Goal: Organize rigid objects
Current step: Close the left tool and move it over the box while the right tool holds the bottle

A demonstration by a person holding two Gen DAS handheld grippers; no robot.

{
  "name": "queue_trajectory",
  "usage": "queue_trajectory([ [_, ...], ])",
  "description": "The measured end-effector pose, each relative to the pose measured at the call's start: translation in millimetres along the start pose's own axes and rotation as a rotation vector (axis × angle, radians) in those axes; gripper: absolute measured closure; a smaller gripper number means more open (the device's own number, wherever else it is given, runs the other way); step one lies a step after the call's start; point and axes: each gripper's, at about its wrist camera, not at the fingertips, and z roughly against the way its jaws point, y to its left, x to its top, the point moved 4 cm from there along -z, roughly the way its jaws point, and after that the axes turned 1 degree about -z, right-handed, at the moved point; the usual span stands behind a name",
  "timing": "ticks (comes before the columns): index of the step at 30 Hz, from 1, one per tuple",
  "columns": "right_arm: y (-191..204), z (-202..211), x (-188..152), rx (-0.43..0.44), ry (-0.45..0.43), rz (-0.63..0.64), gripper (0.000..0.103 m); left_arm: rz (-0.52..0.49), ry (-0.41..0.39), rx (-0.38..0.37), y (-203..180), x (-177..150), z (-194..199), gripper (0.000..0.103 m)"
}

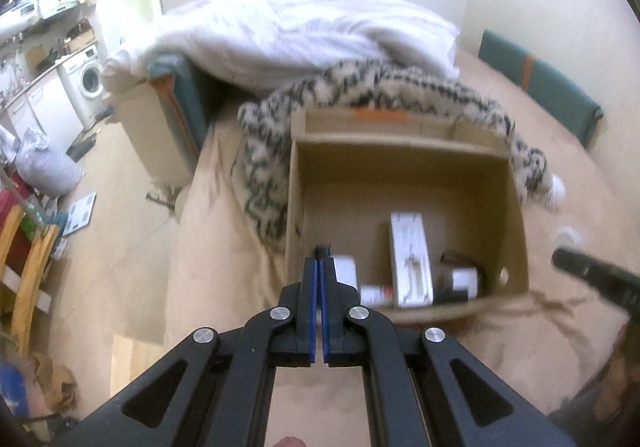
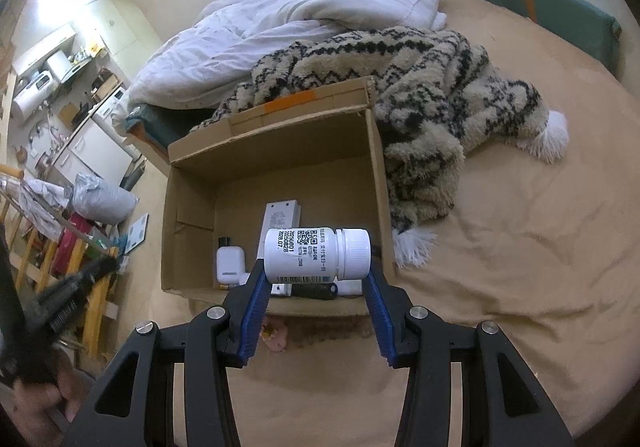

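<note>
Right gripper point(image 2: 316, 279), jaws half-open, clamps white pill bottle point(image 2: 316, 255) sideways above cardboard box point(image 2: 376, 167); left gripper point(image 1: 320, 267), pinched shut w/ nothing held; lower bottle level before release.

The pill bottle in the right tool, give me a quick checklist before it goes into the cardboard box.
1. Grip: right tool clamps the white pill bottle end to end, lying sideways: ok.
2. Cap on the bottle: ok.
3. Cardboard box open at the top: ok.
4. Free floor space inside, behind the long white box and white charger: ok.
5. Left tool shut, holding nothing: ok.
6. Left tool out of the drop path: cannot tell.
</note>
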Motion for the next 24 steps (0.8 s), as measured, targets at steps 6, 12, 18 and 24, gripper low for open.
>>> queue_trajectory([
  [6, 0.4, -27.3, 22.0, -0.003, 0.009, -0.018, 0.054, -0.01, 0.001, -0.019, -12.3, 26.8, -21.7, 0.101],
  [12, 5.7, -66.2, 27.2, -0.015, 0.074, -0.039, 0.054, -0.057, 0.035, 0.001, -31.6, 31.4, -58.3, 0.101],
  [18, 3.2, -90.8, 16.4, -0.049, 0.178, -0.057, 0.054, -0.092, 0.129, 0.063, -43.7, 17.6, -107.1, 0.101],
  [24, 0.5, -97.3, 8.9, -0.058, 0.223, -0.084, 0.054, -0.085, 0.211, 0.071, -48.8, 4.3, -136.9, 0.101],
])
